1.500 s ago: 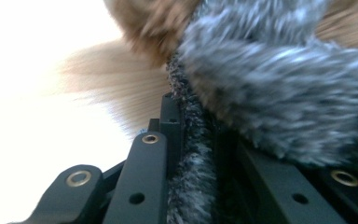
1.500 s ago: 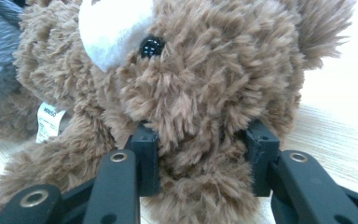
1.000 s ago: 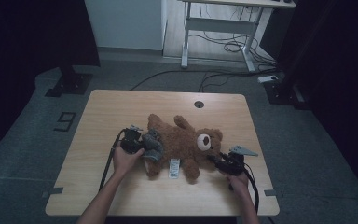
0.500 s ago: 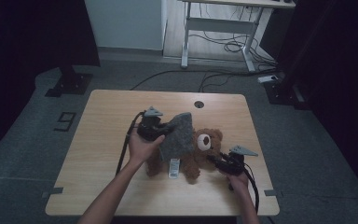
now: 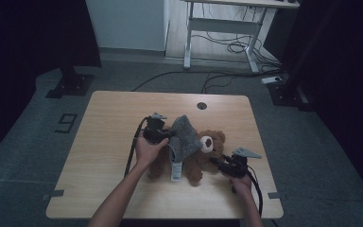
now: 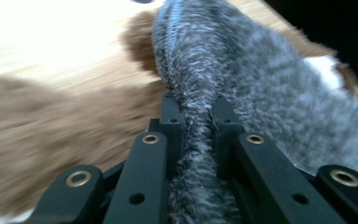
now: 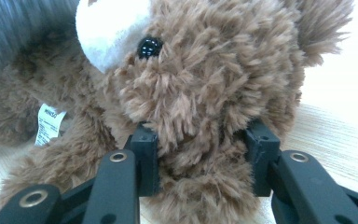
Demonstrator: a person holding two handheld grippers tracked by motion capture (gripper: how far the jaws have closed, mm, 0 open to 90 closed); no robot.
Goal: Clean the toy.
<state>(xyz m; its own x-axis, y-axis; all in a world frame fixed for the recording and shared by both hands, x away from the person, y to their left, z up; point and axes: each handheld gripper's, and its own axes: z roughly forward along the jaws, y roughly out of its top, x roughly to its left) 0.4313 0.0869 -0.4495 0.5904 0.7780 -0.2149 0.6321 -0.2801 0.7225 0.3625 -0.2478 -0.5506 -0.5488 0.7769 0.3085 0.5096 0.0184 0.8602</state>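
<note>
the brown teddy bear (image 5: 203, 153) lay on the wooden table (image 5: 108, 127), near the person's edge and right of centre, with a white tag (image 5: 175, 171) at its lower side. the left gripper (image 6: 196, 123) was clamped tight on a fold of the grey fuzzy cloth (image 5: 184, 137), which stood raised over the bear's body beside its head. the right gripper (image 7: 200, 156) was closed on a brown plush limb just below the bear's head, its jaws pressing into the fur from both sides.
</note>
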